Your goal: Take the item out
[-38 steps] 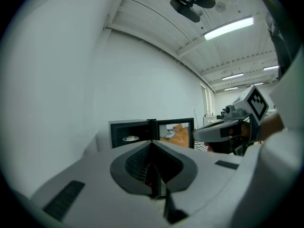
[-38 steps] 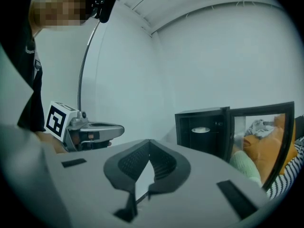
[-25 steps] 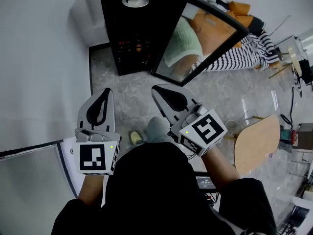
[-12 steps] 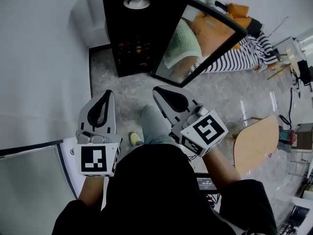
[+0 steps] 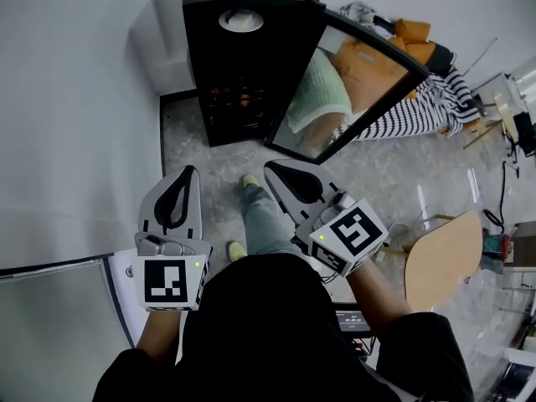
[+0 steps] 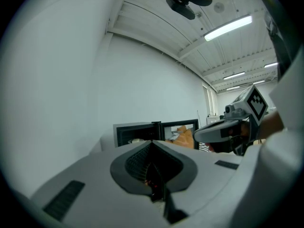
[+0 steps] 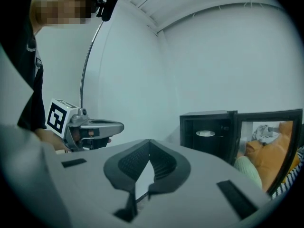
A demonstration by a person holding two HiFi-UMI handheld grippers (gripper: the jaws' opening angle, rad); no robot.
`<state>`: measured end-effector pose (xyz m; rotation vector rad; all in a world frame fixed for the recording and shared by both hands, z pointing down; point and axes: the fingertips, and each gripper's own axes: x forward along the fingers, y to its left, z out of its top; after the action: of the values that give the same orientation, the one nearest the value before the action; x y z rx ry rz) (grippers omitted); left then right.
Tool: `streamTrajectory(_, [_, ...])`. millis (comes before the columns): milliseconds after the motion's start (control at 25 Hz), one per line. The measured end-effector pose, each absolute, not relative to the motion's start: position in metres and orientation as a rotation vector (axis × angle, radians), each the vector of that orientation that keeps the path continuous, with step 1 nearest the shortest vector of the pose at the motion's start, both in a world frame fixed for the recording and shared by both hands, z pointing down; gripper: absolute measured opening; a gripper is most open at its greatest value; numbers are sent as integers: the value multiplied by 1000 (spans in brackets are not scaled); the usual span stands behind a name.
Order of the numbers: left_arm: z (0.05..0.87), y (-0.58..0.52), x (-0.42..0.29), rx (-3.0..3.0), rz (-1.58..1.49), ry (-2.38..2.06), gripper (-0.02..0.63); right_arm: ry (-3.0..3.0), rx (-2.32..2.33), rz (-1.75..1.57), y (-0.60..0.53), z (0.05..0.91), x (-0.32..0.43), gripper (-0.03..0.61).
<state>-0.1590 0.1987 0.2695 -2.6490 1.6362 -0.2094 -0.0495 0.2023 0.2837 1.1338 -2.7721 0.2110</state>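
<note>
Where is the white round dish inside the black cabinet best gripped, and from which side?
Probably its near rim, one jaw inside and one outside. Come in level through the open front of the black cabinet: the cabinet's roof closes off the white round dish from above, and the glass door stands open at the right.

Black long-sleeved top point(image 5: 251, 325), grey trousers point(image 5: 264, 220), yellow-green shoes point(image 5: 249, 180); pale grey left gripper point(image 5: 188, 171) at eight o'clock, right gripper point(image 5: 270, 167) at four, black-white marker cubes point(image 5: 167, 281).
</note>
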Motion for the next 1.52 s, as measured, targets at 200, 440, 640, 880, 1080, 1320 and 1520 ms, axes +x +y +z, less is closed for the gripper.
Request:
streamTrajectory(200, [268, 183, -158, -2675, -220, 1665, 8, -2780, 1130, 218, 182, 284, -50, 6])
streamTrajectory(440, [268, 150, -151, -2677, -227, 1663, 8, -2796, 1123, 233, 148, 288, -44, 6])
streamTrajectory(640, [275, 105, -144, -2675, -263, 1630, 8, -2784, 1154, 275, 105, 298, -31, 6])
streamTrajectory(880, [281, 66, -128, -2736, -283, 1632, 9, -2745, 1168, 364, 65, 312, -16, 6])
streamTrajectory(1080, [296, 31, -115, -2766, -318, 1627, 8, -2725, 1152, 400, 35, 327, -8, 6])
streamTrajectory(1320, [307, -18, -106, -2794, -360, 1619, 9, -2706, 1168, 432, -16, 344, 4, 6])
streamTrajectory(1520, [312, -56, -94, -2788, -390, 1547, 9, -2688, 1176, 494, -53, 356, 16, 6])
